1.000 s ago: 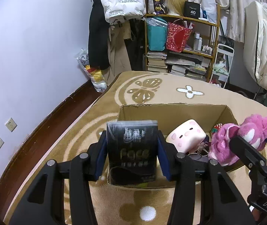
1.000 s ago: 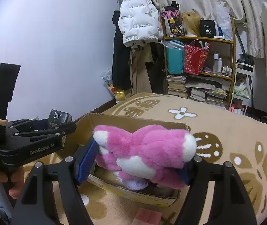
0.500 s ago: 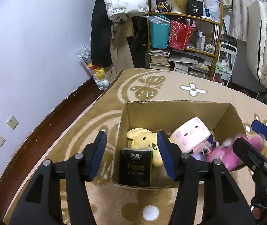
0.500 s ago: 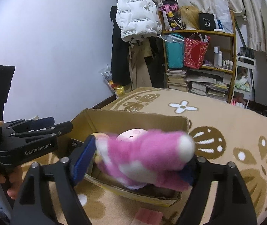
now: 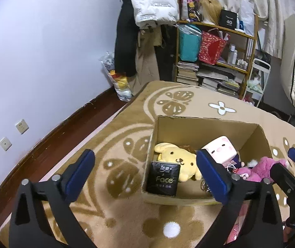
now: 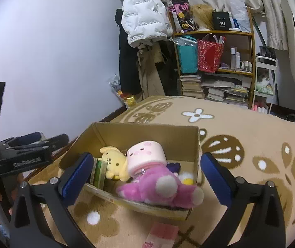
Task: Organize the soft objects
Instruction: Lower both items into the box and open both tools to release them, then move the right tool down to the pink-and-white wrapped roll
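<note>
The pink plush toy is lying in the cardboard box, draped over its near wall beside the pink pig cushion and yellow dog plush. Only the left view is showing "Face" on the black tissue pack. Left gripper and right gripper are both gaping wide, holding nothing.

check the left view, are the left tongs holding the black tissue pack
No, the left tongs are wide open and empty, while the black tissue pack stands inside the cardboard box beside the yellow dog plush.
</note>
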Demonstrator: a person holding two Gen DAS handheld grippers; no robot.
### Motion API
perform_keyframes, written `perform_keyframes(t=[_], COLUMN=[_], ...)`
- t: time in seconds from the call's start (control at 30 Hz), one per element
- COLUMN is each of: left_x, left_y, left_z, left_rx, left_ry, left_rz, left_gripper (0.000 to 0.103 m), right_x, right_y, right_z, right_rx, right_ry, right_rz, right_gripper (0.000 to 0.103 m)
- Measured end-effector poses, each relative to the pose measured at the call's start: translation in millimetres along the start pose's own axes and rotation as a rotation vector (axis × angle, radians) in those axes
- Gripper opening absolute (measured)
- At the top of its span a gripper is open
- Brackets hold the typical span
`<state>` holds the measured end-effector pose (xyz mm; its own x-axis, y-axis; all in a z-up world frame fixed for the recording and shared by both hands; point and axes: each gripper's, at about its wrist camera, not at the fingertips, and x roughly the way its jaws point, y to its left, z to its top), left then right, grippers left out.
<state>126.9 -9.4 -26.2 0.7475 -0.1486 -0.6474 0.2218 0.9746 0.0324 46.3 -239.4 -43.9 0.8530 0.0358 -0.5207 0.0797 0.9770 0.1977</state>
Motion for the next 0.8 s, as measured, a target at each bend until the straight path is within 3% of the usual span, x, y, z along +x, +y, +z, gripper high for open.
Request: perform_keyframes(t=[0.17,0.43,0.8], left_x=[-12.7,-33.2,-45.5], left_y=[3.9,-3.4,1.6], left_z=[-6.2,-18.5,-29.3], left_rx=[-0.008,0.058,0.062], left_ry=[-0.005,0.004,0.049], left_rz=[0.016,0.051,0.030], left_gripper=[0.100,0.102,0.102], right_x=[-7.6,-21.2,-26.7], right_y=[2.5,4.5,8.4], right_z=[-8.0,-26.0,-51.7], right_rx=[0.013,0.044,0.059], right_ry=[0.022,0.062,0.169], right_rz=[-0.013,-0.058,-0.081], right_gripper=[0.103,0.103,0.103])
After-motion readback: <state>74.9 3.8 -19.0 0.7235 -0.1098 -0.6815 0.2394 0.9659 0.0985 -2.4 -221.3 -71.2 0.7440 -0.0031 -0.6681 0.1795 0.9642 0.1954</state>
